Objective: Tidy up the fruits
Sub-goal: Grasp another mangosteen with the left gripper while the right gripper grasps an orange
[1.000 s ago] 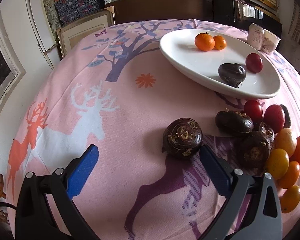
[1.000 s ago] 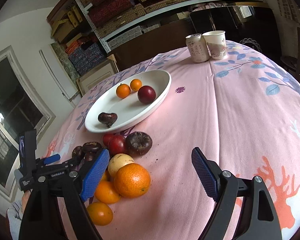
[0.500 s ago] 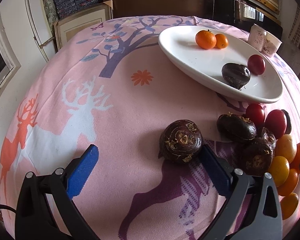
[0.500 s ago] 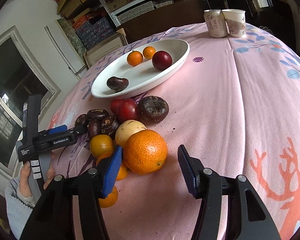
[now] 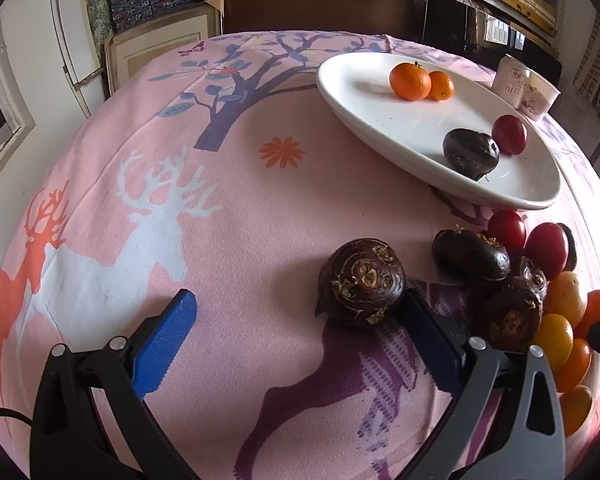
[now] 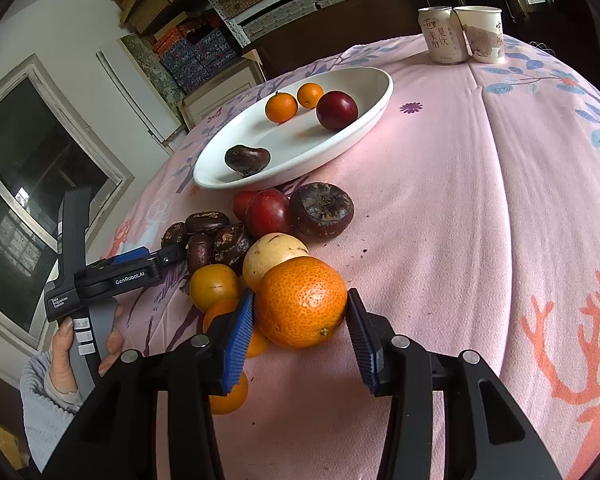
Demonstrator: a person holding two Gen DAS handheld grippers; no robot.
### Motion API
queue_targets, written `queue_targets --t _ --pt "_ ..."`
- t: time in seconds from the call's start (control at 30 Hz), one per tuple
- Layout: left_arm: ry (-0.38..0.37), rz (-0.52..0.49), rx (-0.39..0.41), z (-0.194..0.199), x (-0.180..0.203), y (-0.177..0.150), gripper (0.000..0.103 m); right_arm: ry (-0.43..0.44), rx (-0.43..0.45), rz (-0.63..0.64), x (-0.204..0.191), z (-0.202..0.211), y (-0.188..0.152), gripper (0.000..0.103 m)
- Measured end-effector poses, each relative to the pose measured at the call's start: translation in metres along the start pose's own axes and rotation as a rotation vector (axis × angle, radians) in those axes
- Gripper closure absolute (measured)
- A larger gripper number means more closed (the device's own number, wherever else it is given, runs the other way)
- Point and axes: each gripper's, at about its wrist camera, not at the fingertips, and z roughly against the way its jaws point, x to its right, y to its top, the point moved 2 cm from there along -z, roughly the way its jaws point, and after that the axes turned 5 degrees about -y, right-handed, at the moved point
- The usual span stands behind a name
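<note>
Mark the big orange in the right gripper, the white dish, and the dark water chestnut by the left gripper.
big orange [image 6: 300, 304]: right wrist view, middle of its peel.
white dish [image 6: 376, 110]: right wrist view, bare right rim.
dark water chestnut [image 5: 362, 282]: left wrist view, ringed top face.

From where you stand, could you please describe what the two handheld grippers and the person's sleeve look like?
Both the left gripper and the right gripper have black angular arms with silver pivot screws and blue ribbed pads. The left one's black and grey handle carries white lettering and small white labels. The sleeve is light grey knit.
</note>
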Motion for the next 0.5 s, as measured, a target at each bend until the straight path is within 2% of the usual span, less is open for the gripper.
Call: queue_targets --t 0.13,0.2,0.23,0.3,0.37,0.47,0.5 --pt "-0.008 -0.018 0.009 0.000 0.003 0.002 0.008 -0.001 0.000 0.001 0.000 0.000 0.000 0.056" --pt "-0.039 -0.032 0.025 0.002 0.005 0.003 0.024 0.000 0.000 0.001 0.000 0.000 0.000 0.056" --pt "-0.042 -0.047 0.030 0.003 0.008 0.003 0.027 0.000 0.001 0.000 0.000 0.000 0.000 0.056" --pt "-0.059 -0.071 0.038 0.006 0.013 0.002 0.042 0.000 0.000 -0.002 0.001 0.000 0.000 0.056" --pt "-0.077 -0.086 0.041 0.007 0.017 0.001 0.049 -0.003 0.002 -0.006 0.001 0.000 0.000 0.056" --pt "-0.107 -0.073 0.045 0.010 0.015 0.000 0.055 -0.013 0.010 -0.019 0.005 0.002 0.001 0.057" --pt "-0.134 -0.060 0.048 0.012 0.013 0.000 0.062 -0.016 0.013 -0.025 0.006 0.002 0.001 0.057"
